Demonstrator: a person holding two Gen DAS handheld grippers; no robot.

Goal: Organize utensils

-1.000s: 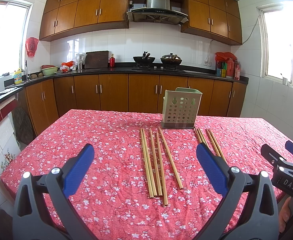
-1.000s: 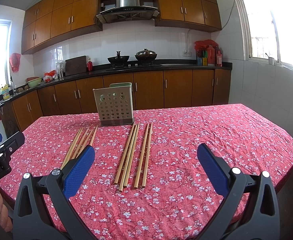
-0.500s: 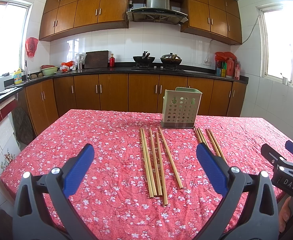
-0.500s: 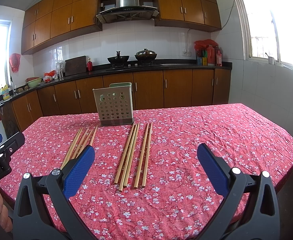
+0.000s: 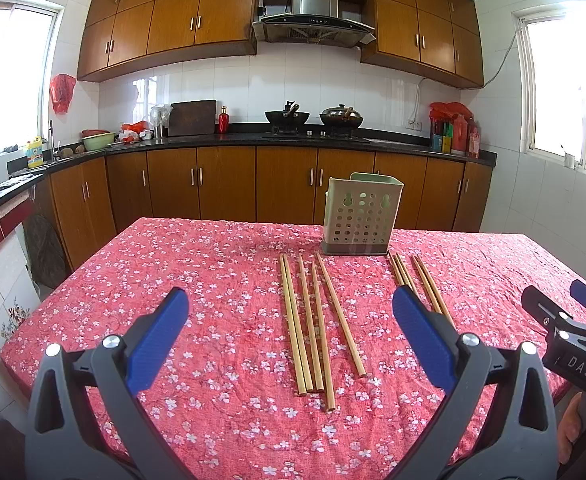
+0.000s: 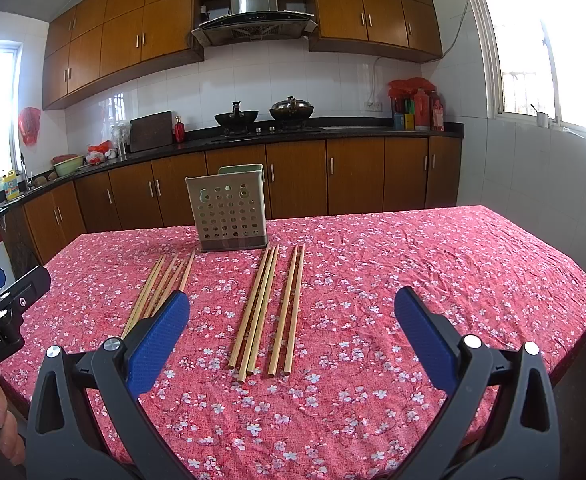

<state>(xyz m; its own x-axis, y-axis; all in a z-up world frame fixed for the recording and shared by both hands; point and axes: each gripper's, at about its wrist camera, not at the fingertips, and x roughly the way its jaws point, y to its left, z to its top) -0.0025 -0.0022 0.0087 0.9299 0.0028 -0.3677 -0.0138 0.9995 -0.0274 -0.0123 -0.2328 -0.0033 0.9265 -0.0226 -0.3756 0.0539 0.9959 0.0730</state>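
Chopsticks (image 5: 313, 320): laid in two groups on the desk (image 5: 173, 280) before the perforated holder (image 5: 359, 216), ready for loading. Left tongs (image 5: 289, 320) and right tongs (image 6: 291, 322): released, nothing grasped.

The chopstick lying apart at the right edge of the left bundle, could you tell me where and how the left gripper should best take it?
Grip that chopstick near its middle, coming straight down from above with the left gripper open and its fingers either side of the shaft. It lies flat on the tablecloth, angled away from its neighbours, so the gap widens toward its near end; shifting slightly nearer probably gives more room.
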